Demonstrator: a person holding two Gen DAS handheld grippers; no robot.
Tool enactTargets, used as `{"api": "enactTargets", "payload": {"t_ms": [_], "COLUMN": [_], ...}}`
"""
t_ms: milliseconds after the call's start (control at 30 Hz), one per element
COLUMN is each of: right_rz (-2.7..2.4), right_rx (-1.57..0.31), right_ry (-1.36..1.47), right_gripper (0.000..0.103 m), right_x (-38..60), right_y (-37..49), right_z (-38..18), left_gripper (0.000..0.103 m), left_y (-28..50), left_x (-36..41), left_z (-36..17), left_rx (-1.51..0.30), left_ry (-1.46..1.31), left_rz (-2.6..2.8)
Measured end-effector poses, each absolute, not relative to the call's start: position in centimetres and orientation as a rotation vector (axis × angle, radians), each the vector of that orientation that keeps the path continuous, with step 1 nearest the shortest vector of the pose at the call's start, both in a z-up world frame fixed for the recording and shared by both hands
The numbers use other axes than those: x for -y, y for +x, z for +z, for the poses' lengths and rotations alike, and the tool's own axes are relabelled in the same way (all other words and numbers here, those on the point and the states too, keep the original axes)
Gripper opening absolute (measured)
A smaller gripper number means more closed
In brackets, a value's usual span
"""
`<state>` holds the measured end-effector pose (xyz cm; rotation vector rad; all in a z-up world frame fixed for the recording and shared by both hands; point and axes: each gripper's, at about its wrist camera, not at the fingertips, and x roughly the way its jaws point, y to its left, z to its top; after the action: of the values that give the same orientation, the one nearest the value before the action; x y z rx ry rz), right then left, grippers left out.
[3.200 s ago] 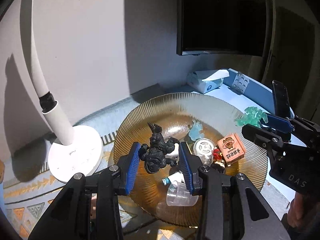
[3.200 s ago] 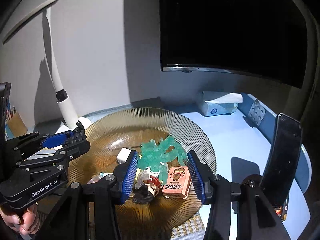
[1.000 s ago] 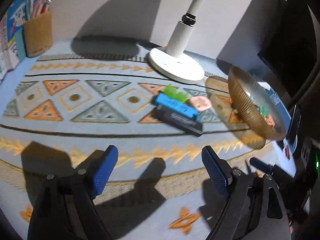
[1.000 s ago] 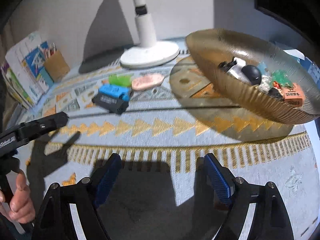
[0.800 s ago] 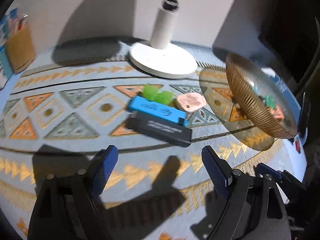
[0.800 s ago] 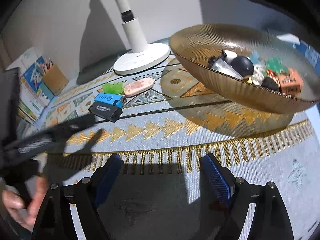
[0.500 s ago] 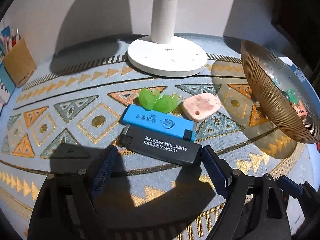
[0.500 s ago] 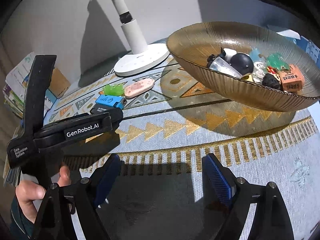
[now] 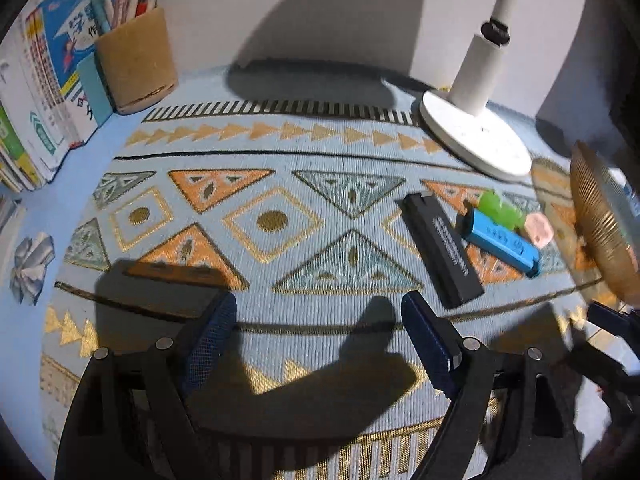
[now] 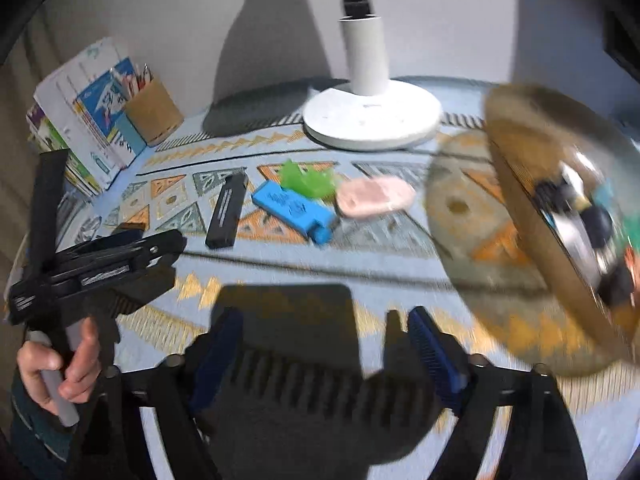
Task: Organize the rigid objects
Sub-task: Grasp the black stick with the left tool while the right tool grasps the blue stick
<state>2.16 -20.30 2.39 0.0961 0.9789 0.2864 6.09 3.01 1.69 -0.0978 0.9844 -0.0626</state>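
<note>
A black lighter (image 9: 441, 248), a blue lighter (image 9: 501, 240), a green toy (image 9: 502, 210) and a pink piece (image 9: 540, 229) lie on the patterned mat, right of centre in the left wrist view. My left gripper (image 9: 318, 322) is open and empty, low over the mat, left of the black lighter. In the right wrist view the black lighter (image 10: 227, 211), blue lighter (image 10: 294, 211), green toy (image 10: 307, 178) and pink piece (image 10: 374, 196) lie ahead. My right gripper (image 10: 324, 336) is open and empty. An amber glass bowl (image 10: 532, 216) at right holds several small objects.
A white lamp base (image 9: 476, 136) stands at the back right. A brown pen cup (image 9: 136, 62) and books (image 9: 36, 92) stand at the back left. A crumpled wrapper (image 9: 32, 262) lies at the left edge. The bowl's rim (image 9: 600, 220) shows at far right.
Both grippers let go of their toys in the bowl and came out open. The left view swung left, so the lighters sit to its right. The right view moved closer to them.
</note>
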Motion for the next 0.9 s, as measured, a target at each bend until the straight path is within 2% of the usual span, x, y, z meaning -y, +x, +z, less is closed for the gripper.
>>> {"api": "enactTargets", "payload": {"t_ms": [67,567,667,733,800,867,900], "right_rz": [0.307,0.313,0.331,0.348,0.365,0.374,0.374], "right_rx": [-0.996,-0.930,-0.911,-0.906,-0.907,-0.911,-0.911], "right_ry": [0.092,-0.146,-0.170,-0.170,-0.164,-0.157,-0.156], "right_gripper": [0.063,0.060,0.054,0.047,0.033,0.028,0.027], "right_x": [19.4,15.4,14.8,14.6,14.6,14.7,14.7], "right_y": [3.9,8.4,8.9,8.7,8.5,8.0,7.6], "right_z": [1.8,0.5,0.6,0.7,0.7,0.8,0.8], "left_gripper": [0.083,0.081,0.077,0.068,0.065,0.062,0.055], "left_y": [6.6,10.5,10.8,10.7,10.6,10.6,10.5], "left_x": [-2.3,4.6,4.3,4.2,4.0,3.9,3.9], "left_z": [1.8,1.5,1.4,1.4,1.4,1.5,1.6], "left_rx": [-0.982,-0.978,-0.967,-0.960,-0.954,-0.954,-0.953], "left_ry": [-0.109,-0.028,-0.024,-0.017,-0.018,-0.031,-0.028], "left_rz": [-0.110,-0.212,-0.209,-0.204,-0.192,-0.191,-0.190]}}
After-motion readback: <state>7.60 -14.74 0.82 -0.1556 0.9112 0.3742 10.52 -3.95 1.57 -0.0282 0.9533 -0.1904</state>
